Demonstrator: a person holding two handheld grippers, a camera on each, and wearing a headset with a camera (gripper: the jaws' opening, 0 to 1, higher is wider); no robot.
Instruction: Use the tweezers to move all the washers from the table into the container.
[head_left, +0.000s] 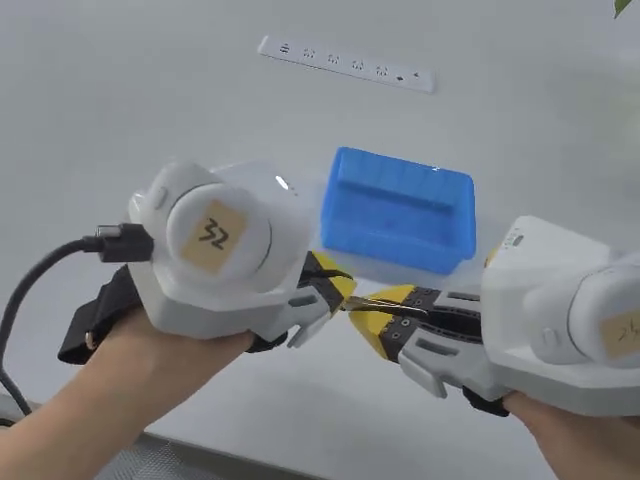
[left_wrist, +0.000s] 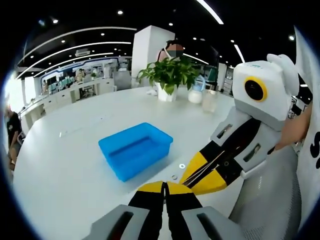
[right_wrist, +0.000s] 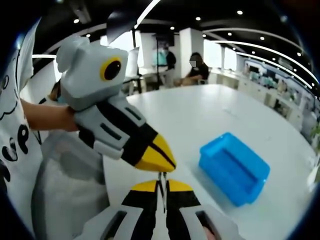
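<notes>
Blue plastic rectangular container is sitting on the white table, with two small round metal washers lying just on its near side. My right gripper is clenching the slim metal tweezers; my left gripper is closing beside them. I'm thinking of levelling the tips first.

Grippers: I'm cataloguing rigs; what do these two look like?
Both are white housings with black jaws tipped yellow. The left gripper has a round cap bearing a tan sticker with dark writing, a black cable plugged in, and a black strap. The right gripper has a similar sticker.
</notes>
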